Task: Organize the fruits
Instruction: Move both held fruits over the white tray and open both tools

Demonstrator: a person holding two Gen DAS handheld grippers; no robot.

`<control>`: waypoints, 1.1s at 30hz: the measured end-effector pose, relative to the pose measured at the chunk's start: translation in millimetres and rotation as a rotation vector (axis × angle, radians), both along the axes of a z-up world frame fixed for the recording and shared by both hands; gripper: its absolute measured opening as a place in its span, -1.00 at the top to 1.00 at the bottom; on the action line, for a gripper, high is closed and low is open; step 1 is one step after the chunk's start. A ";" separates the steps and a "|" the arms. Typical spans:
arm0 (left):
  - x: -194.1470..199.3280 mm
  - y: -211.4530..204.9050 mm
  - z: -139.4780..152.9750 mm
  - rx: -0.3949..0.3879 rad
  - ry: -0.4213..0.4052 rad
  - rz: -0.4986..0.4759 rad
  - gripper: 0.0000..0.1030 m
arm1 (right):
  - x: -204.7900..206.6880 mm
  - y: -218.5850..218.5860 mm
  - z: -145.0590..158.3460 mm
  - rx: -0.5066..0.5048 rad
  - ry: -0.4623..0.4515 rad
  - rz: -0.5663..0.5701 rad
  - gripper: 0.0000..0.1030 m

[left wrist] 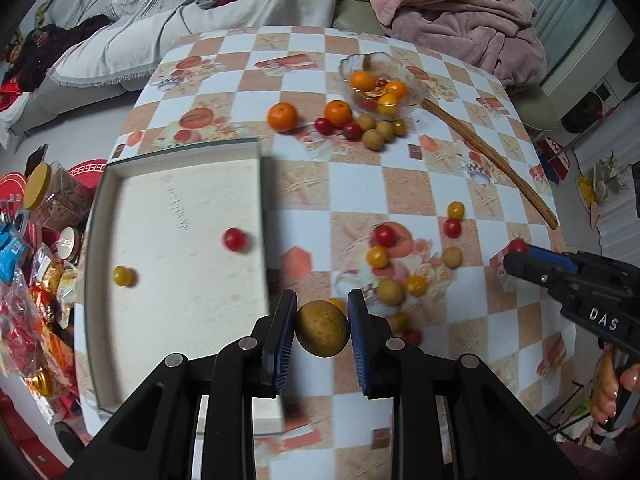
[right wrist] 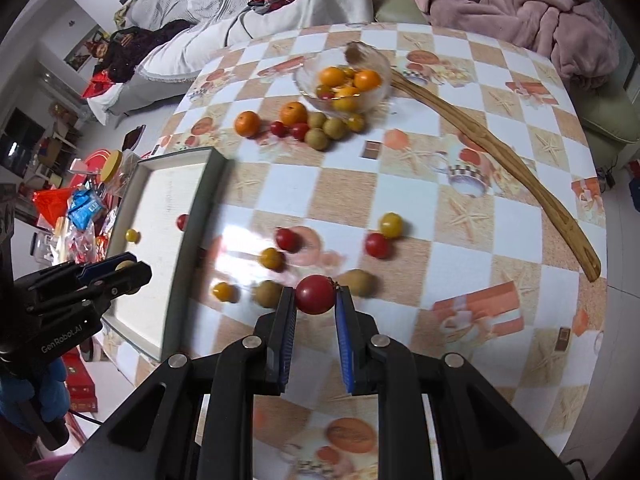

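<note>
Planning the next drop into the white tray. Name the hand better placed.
Probably left: the left gripper holds a longan beside the white tray, while the right gripper holds a red tomato farther away.

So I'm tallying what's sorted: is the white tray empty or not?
Not empty. The white tray holds a red cherry tomato and a yellow cherry tomato; the rest of its floor is bare.

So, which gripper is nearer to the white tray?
Left. The left gripper holds a brown fruit over the white tray; the right gripper is farther right, gripping a red tomato.
</note>
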State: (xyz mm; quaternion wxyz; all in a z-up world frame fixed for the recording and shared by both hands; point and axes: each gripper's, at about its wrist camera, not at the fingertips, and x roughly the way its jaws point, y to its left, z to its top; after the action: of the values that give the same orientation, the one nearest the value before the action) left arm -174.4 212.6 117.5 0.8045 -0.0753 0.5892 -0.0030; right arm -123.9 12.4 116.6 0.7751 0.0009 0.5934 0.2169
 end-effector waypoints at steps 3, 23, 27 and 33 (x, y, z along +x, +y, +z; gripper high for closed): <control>-12.3 26.9 0.4 -0.004 0.012 -0.003 0.46 | -10.3 22.1 8.3 -0.003 -0.002 -0.006 0.59; -46.0 138.8 -24.1 -0.003 0.071 0.032 0.46 | -37.9 165.5 8.0 -0.034 0.025 0.126 0.59; -42.6 144.9 -32.7 -0.012 0.078 0.024 0.46 | -38.4 181.3 -1.4 -0.035 0.052 0.138 0.59; -37.3 149.7 -51.7 -0.014 0.106 0.015 0.46 | -36.8 202.6 -27.7 -0.041 0.113 0.154 0.59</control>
State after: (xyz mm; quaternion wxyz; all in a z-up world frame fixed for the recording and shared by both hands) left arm -211.7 362.3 65.8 0.7716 -0.0854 0.6304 0.0032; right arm -160.7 215.0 88.9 0.7214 -0.0482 0.6387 0.2633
